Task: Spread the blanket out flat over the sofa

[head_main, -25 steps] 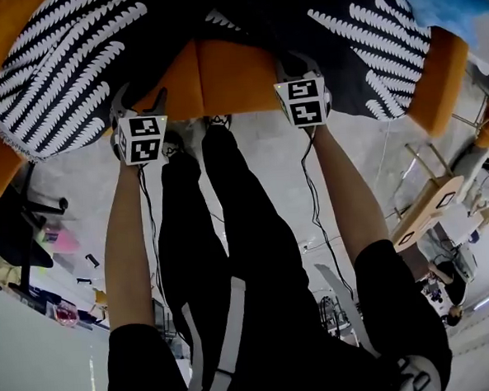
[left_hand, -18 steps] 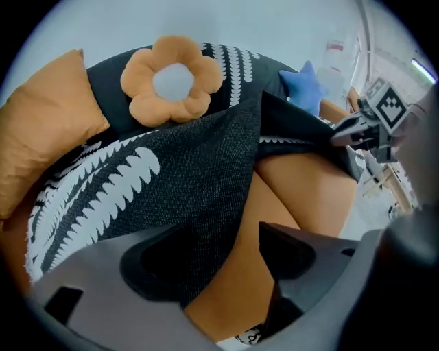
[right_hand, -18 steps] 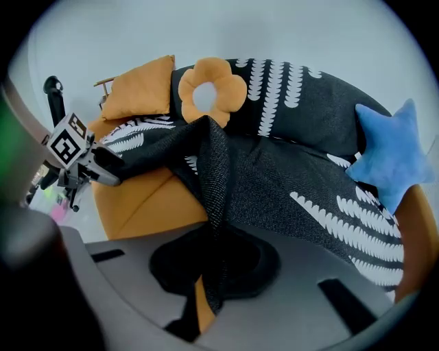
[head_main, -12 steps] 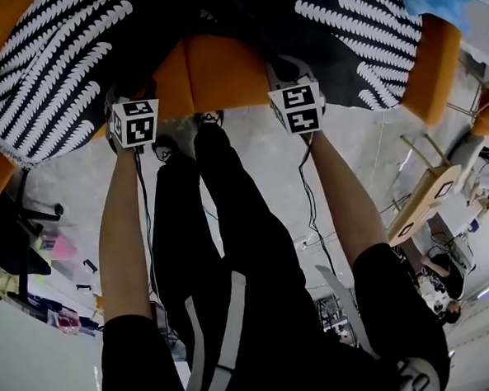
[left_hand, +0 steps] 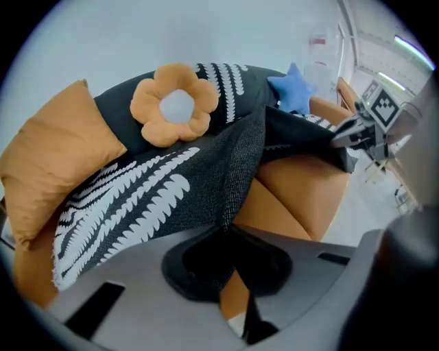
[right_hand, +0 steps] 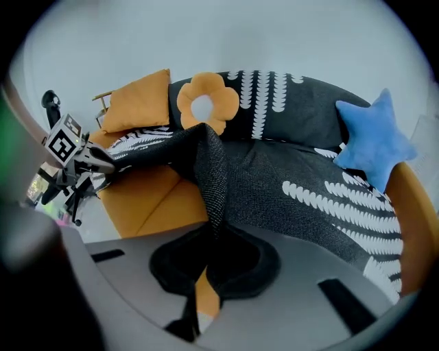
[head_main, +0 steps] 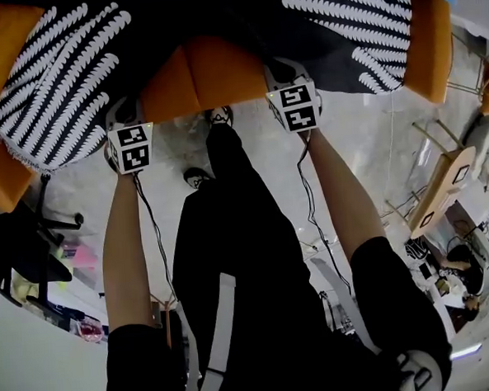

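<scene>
While the black blanket [left_hand: 158, 192] with white fern print drapes the orange sofa [head_main: 212, 73], its front edge is raised off the bare seat cushion at two spots. The left hand-held gripper [left_hand: 226, 236], whose jaws have just been closing, pinches one fold of the fabric. The right hand-held gripper [right_hand: 216, 240] is clamped on another fold of that edge. A flower-shaped cushion [left_hand: 175, 103] and a blue star cushion [right_hand: 374, 140] lean on the blanket-covered backrest, and an orange pillow [left_hand: 55, 158] sits at one end.
</scene>
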Available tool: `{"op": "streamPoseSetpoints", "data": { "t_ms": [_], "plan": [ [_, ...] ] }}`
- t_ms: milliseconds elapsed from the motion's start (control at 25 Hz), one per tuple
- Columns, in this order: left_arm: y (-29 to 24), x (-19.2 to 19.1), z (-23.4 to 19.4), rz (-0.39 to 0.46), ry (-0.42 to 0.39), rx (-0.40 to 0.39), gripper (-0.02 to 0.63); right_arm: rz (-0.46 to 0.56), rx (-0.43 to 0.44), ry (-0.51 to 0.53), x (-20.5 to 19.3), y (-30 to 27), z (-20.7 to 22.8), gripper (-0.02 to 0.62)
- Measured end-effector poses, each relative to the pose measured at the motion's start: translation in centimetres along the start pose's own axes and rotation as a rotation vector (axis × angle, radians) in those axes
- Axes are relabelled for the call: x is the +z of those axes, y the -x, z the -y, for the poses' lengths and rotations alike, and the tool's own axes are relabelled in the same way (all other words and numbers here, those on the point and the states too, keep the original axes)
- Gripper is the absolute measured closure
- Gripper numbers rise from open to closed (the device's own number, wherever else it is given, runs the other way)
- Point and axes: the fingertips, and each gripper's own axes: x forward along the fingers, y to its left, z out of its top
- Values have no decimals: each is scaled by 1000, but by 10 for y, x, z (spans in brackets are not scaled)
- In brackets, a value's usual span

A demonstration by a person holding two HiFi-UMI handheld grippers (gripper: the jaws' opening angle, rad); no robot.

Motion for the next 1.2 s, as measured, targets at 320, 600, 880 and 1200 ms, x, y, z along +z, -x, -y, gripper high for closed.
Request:
{"op": "streamPoseSetpoints", "data": {
  "t_ms": [320,600,880,1200],
  "plan": [
    [35,-23,-7,101,143,-34,563,-3,-26,-21,-16,14,-29,563],
    [49,-52,-6,115,177,-54,563,-19,-34,-22,-41,22,-42,563],
    [75,-85,2,111,173,-41,563,-29,-37,-19,-74,44,-61,563],
    [95,-109,7,104,166,-22,563,-43,-41,-18,-105,64,-72,563]
  ]
}}
